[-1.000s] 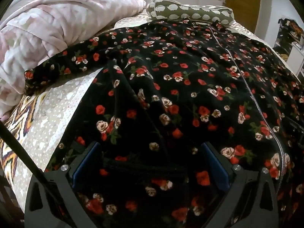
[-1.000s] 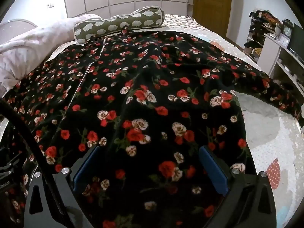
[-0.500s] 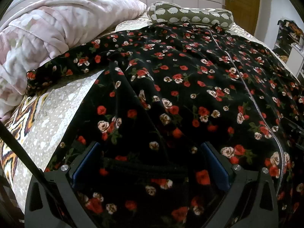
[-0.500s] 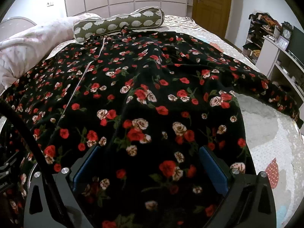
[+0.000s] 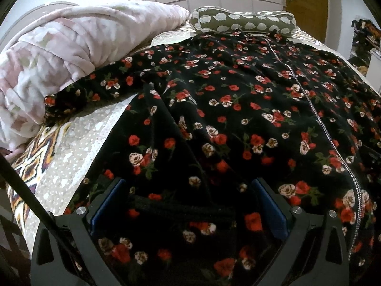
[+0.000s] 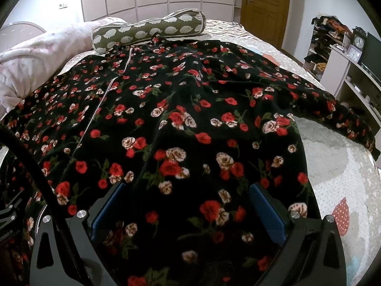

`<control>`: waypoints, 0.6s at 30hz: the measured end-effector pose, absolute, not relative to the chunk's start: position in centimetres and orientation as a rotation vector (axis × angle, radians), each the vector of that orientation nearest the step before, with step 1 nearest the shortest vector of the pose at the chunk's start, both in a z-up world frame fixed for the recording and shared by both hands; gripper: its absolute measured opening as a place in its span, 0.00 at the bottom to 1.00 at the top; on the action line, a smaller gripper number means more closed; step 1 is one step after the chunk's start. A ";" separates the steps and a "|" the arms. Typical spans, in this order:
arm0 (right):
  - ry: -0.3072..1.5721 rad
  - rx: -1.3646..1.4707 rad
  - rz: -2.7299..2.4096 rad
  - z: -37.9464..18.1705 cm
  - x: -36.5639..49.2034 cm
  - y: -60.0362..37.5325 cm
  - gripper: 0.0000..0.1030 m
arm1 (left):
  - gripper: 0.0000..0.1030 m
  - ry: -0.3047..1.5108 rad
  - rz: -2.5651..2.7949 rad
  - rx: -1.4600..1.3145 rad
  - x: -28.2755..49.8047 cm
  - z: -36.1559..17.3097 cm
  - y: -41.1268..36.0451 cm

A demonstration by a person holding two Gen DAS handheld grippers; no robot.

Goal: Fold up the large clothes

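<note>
Across the bed, spread flat: black floral robe, zipper up, collar touching olive bolster pillow. Left gripper and right gripper over hem, fingers apart, fabric between them. Pink blanket beside left sleeve.

1. The left gripper is black with blue pads inside and shiny silver screws.
2. The right gripper looks the same.
3. A black cable runs beside each one.
</note>
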State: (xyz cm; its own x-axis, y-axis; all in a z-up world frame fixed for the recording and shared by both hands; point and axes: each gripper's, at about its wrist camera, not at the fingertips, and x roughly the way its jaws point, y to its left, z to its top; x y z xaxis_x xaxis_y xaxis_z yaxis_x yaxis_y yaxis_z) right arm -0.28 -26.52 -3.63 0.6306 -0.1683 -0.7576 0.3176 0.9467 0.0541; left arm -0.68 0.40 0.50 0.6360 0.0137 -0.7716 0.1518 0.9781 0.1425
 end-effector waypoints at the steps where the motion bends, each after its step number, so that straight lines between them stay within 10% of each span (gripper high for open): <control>1: 0.844 0.189 -0.282 -3.6 -0.3 -26.4 1.00 | 1.00 0.884 -0.083 0.198 -0.7 0.5 0.4; 18: 0.843 0.188 -0.279 -3.7 -0.3 -26.4 1.00 | 0.97 0.822 0.221 0.149 -10.2 5.3 0.0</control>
